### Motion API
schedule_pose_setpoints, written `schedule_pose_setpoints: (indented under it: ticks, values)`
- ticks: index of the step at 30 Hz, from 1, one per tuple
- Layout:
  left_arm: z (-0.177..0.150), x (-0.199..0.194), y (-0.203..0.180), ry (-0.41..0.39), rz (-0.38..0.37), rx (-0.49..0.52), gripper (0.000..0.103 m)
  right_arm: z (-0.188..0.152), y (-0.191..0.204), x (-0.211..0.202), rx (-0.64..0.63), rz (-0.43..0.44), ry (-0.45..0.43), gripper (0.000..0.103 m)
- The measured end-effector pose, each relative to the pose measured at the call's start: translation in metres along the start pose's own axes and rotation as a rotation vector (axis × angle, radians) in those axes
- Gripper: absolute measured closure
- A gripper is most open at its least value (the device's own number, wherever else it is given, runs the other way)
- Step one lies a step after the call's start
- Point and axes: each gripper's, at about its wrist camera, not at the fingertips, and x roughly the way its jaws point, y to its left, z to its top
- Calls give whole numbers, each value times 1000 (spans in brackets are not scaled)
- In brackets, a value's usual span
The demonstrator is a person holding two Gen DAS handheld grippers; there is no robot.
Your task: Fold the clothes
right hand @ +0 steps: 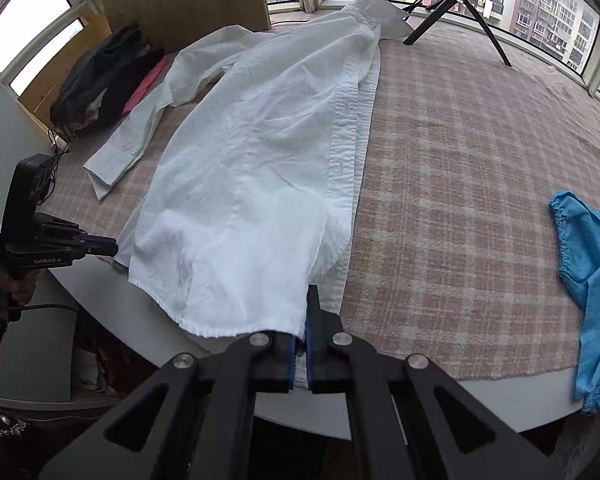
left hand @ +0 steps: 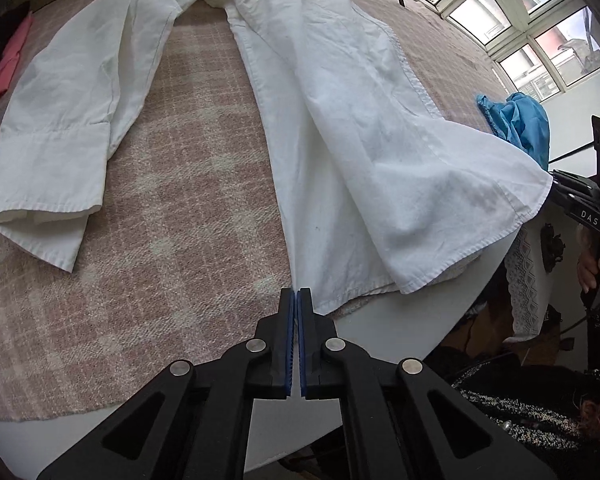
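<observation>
A white long-sleeved shirt (left hand: 340, 128) lies on a pink checked cloth (left hand: 188, 208) over a round table; it also shows in the right wrist view (right hand: 252, 168). Its body is folded lengthwise, one sleeve (left hand: 60, 128) spread to the left. My left gripper (left hand: 299, 300) is shut at the shirt's near left hem corner, pinching its edge. My right gripper (right hand: 305, 320) is shut on the other hem corner, which drapes over its left finger. The right gripper also appears at the right edge of the left wrist view (left hand: 556, 184). The left gripper shows in the right wrist view (right hand: 112, 248).
A blue garment (right hand: 592, 264) lies at the table's right edge, also in the left wrist view (left hand: 520, 120). Dark and pink clothes (right hand: 112, 76) are piled at the far left. A black tripod (right hand: 460, 12) stands at the far side by the windows. The white table rim (right hand: 100, 292) is near.
</observation>
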Motion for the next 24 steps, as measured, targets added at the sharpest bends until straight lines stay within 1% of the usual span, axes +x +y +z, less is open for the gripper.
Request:
schedule_pose_setpoints:
  ticks: [2,3,4,5,6,7,8,10,11,14,17,18,19,22,24]
  values:
    - [0,-1,0,6,40,14,102,-4,6,9,-19,-14,21,100]
    - [-1,-4,0,4,57,20,101,-5,8,9,-23,-15,20,100]
    - [-2,-11,-2,-12,68,23,99,-5,9,8,-28,-17,20,100]
    - [-3,-18,-3,-27,78,26,96,-6,11,8,-33,-18,20,100]
    - [-4,-25,-4,-43,89,29,87,-6,12,8,-35,-20,20,100]
    - [-5,-31,-7,-60,86,33,83,-6,12,8,-30,-20,21,100]
    - [-4,-36,-13,-77,52,44,78,-6,12,9,-24,-19,23,100]
    - [1,-35,-28,-81,4,76,76,-5,12,11,-17,-17,29,100]
    - [9,-28,-37,-75,-9,84,75,-5,12,12,-16,-17,31,99]
    - [26,-7,-50,-46,-19,82,74,-4,16,12,-23,-18,26,99]
    - [32,7,-46,-23,-44,52,76,-4,19,12,-29,-21,21,99]
    - [34,11,-44,-15,-52,43,84,-5,18,12,-24,-19,19,99]
    - [35,13,-44,-13,-61,38,103,-6,17,12,-20,-18,18,99]
    - [38,-1,-47,-48,-95,63,103,-9,13,13,-5,-23,16,99]
    - [43,-19,-48,-86,-114,73,103,-11,11,11,2,-27,9,99]
